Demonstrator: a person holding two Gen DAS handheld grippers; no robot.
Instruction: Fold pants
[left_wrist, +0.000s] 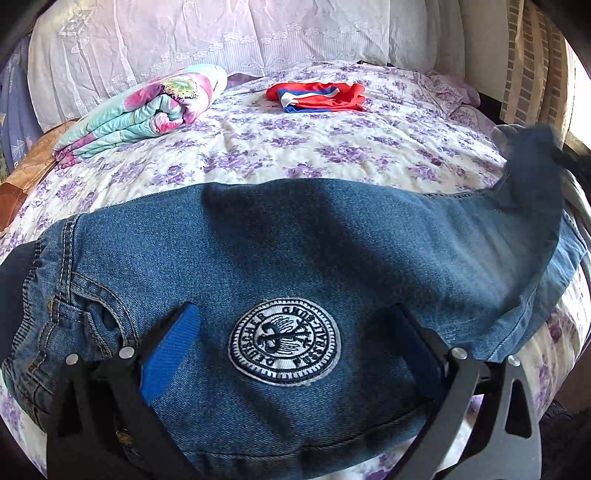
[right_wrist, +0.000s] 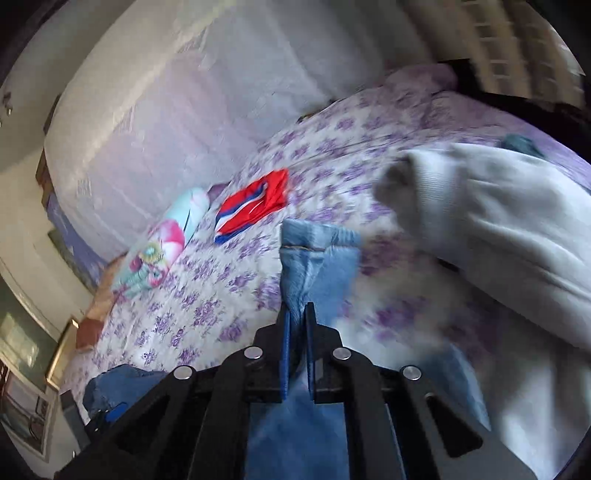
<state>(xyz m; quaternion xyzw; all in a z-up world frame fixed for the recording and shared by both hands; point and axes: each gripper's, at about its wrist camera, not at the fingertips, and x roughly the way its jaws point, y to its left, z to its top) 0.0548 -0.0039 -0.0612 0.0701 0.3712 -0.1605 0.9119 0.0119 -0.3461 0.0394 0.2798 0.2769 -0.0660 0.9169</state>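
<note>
Partly blurred: right claw (right_wrist: 298, 314) pinching pants (right_wrist: 314, 254) | sleeve (right_wrist: 498, 214) smeared

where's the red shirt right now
In the left wrist view the red shirt lies folded at the far middle of the bed, right of the floral quilt, beyond the jeans.

A round embroidered patch (left_wrist: 283, 341) on the jeans (left_wrist: 295, 240) bears ringed lettering (upside down); no word reads clearly.

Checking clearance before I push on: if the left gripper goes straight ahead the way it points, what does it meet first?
Most likely the jeans: the open left gripper straddles their round embroidered patch, denim filling its path. Depth is unclear.
</note>
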